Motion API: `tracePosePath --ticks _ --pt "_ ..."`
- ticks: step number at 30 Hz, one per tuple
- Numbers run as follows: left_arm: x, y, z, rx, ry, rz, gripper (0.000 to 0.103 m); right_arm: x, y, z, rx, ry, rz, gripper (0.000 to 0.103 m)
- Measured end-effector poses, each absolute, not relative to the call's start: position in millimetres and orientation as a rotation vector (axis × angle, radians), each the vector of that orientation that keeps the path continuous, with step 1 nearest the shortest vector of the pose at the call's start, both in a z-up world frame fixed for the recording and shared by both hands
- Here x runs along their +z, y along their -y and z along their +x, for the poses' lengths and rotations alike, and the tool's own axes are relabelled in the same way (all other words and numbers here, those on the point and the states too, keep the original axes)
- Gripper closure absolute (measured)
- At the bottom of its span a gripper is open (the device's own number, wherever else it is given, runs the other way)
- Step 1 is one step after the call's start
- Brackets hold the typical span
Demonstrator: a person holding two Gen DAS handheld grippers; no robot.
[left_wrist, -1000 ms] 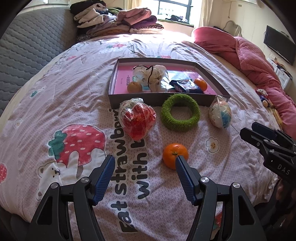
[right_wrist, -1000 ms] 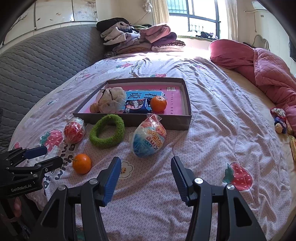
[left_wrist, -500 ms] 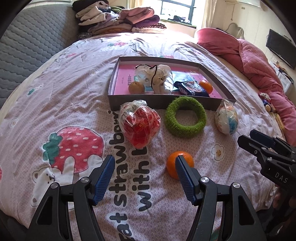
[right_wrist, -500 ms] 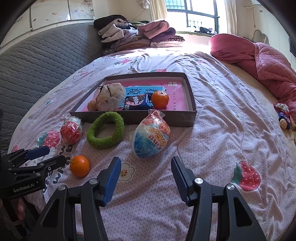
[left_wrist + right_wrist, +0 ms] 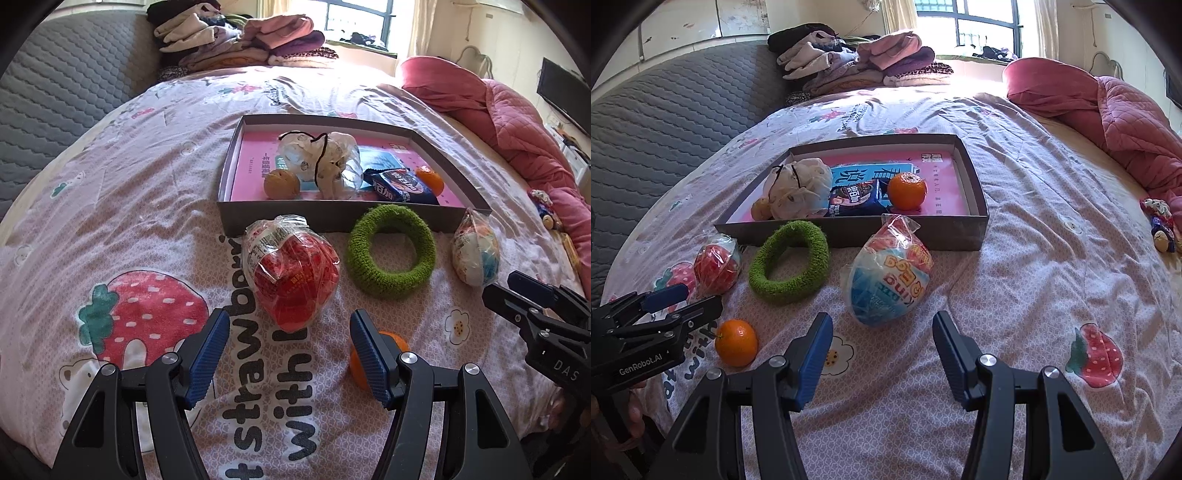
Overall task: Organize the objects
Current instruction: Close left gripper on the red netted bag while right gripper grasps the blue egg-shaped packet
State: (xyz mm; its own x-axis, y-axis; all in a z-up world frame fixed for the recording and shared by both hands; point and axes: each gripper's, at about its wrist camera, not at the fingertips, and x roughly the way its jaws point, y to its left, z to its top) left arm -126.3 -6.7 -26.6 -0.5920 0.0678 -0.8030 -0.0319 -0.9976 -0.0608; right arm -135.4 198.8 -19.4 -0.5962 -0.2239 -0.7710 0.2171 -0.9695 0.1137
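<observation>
On the bed's strawberry-print sheet (image 5: 155, 236), the left gripper (image 5: 290, 354) hangs with its jaws spread wide, just short of the red egg-shaped treat in clear wrap (image 5: 293, 273). A loose orange mandarin (image 5: 397, 341) lies partly behind its right finger. The right gripper (image 5: 882, 356) is likewise released, facing the blue-and-white wrapped egg (image 5: 890, 282). The fuzzy green ring (image 5: 391, 251) lies between the eggs, touching the shallow grey cardboard box with pink lining (image 5: 332, 218).
</observation>
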Motion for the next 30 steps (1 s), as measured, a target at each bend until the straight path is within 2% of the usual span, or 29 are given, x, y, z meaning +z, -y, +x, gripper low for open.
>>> tracePosePath --ticks 30 --pt "-35.1 12.6 -163.9 2.771 0.114 -1.382 0.034 -36.4 -192.2 -169.9 -2.653 0.035 1.295 0.047"
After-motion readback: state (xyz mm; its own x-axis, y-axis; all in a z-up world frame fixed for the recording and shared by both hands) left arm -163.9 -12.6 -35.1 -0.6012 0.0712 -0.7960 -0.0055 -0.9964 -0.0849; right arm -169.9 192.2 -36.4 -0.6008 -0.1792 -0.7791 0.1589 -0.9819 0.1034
